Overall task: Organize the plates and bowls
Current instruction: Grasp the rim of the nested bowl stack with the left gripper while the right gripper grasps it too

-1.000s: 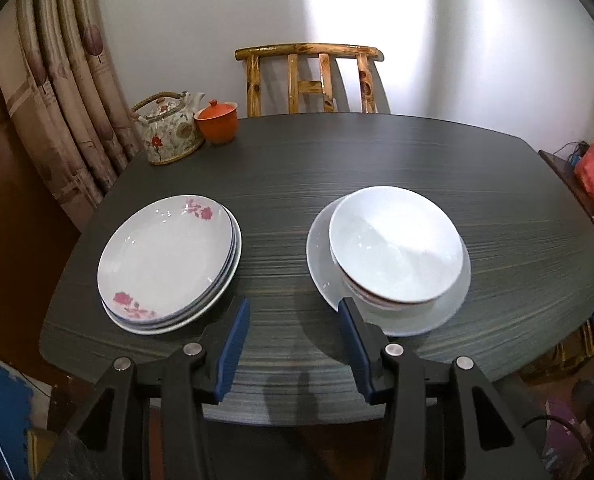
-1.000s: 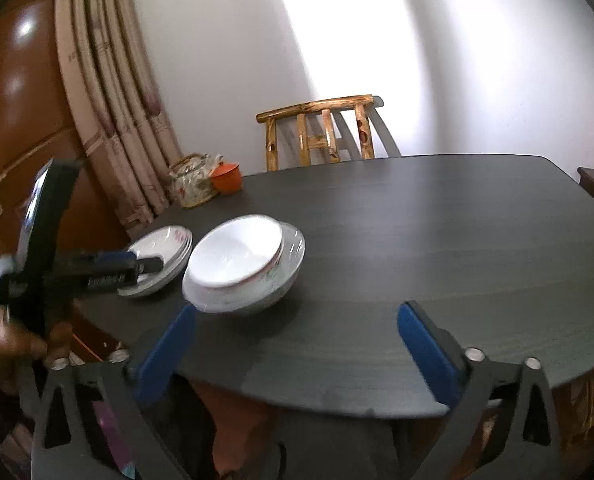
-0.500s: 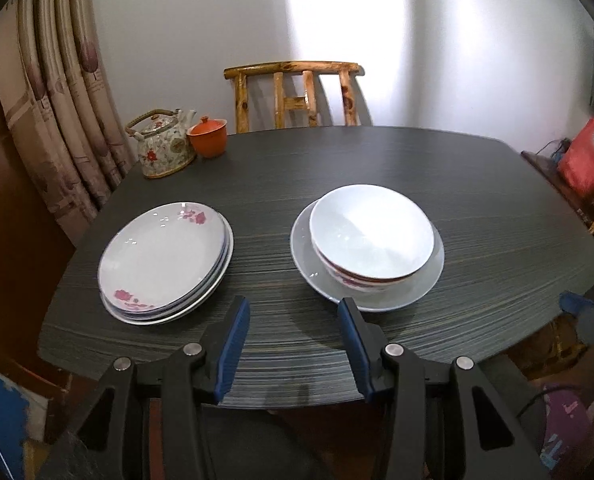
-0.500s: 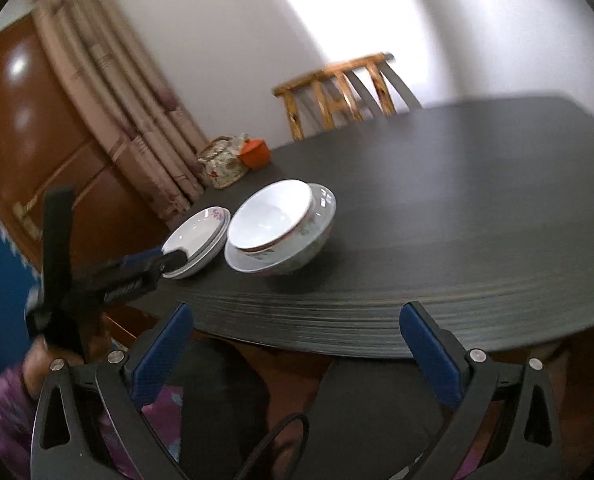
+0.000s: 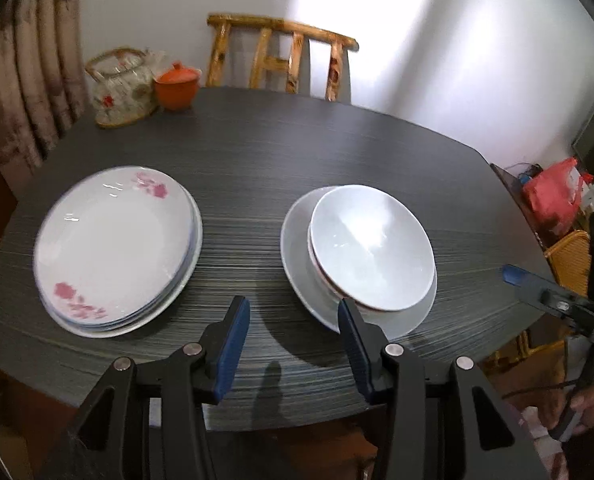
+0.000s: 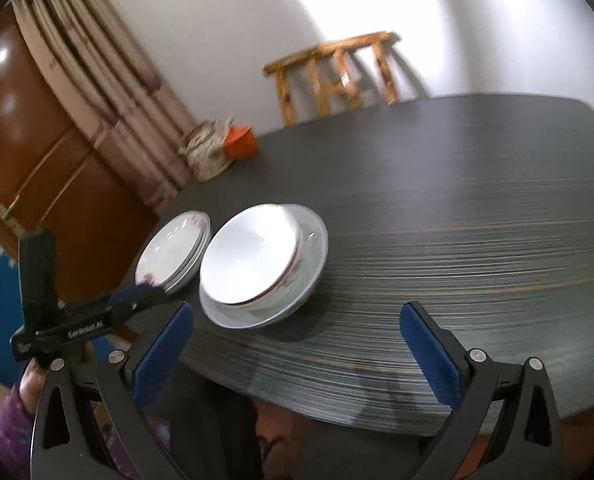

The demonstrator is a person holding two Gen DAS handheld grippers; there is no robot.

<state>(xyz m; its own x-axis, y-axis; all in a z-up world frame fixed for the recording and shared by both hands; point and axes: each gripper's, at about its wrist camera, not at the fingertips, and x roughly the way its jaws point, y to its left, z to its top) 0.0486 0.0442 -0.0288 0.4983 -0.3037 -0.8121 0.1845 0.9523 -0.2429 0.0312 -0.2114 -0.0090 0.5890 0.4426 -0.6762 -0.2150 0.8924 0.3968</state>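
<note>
A stack of white plates with pink flowers [image 5: 117,248] lies on the left of the dark table [image 5: 257,160]. Right of it, nested white bowls [image 5: 371,246] sit in a wider white dish [image 5: 297,256]. My left gripper [image 5: 293,312] hovers over the table's near edge between the two stacks, open and empty, its right pad close to the dish's rim. My right gripper [image 6: 295,316] stands wide open and empty at the near edge, with the bowls [image 6: 249,256] just ahead to its left and the plates [image 6: 177,248] beyond.
A flowered teapot [image 5: 121,92] and an orange lidded cup [image 5: 177,86] stand at the table's far left corner. A wooden chair [image 5: 281,60] is behind the table, curtains [image 5: 25,72] hang at the left, and a red bag [image 5: 553,200] lies off to the right.
Both grippers have swung and come nearer the stacks; the plates and bowls look larger. Jaws have kept their width, and the dishes have not moved.
</note>
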